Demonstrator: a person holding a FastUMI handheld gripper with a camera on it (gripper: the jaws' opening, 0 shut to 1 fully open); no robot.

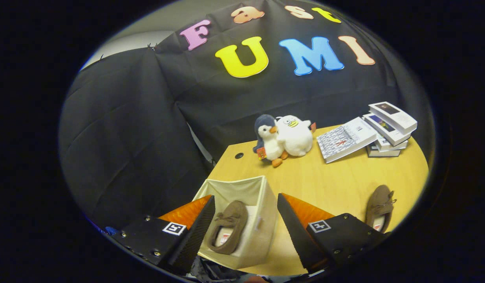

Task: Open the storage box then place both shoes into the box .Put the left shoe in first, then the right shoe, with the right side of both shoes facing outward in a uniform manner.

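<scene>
The gripper (246,220) is open, its two fingers spread wide with nothing pressed between them. In the gap between the fingers stands the storage box (262,196), a cream fabric cube with its top open, set near the corner of the wooden table (336,184). One brown moccasin-style shoe (228,230) lies inside the storage box, laced toe pointing towards the far wall of the box and its pale insole showing at the near end. Neither finger touches this shoe; the left finger overlaps the box's near left rim in the view, though whether it touches the fabric cannot be told.

The second brown shoe (379,206) rests on the table well to the right of the storage box, beyond the right finger, also with its toe pointing away.

Beyond the storage box, towards the far edge of the table, a plush penguin (268,141) leans against a white plush toy (295,135); the two are touching. To the right of the box and farther back than the second shoe, an open booklet (346,139) leans on a stack of books (389,129). A small dark cable hole (239,155) sits in the tabletop just past the box's far left corner.
</scene>
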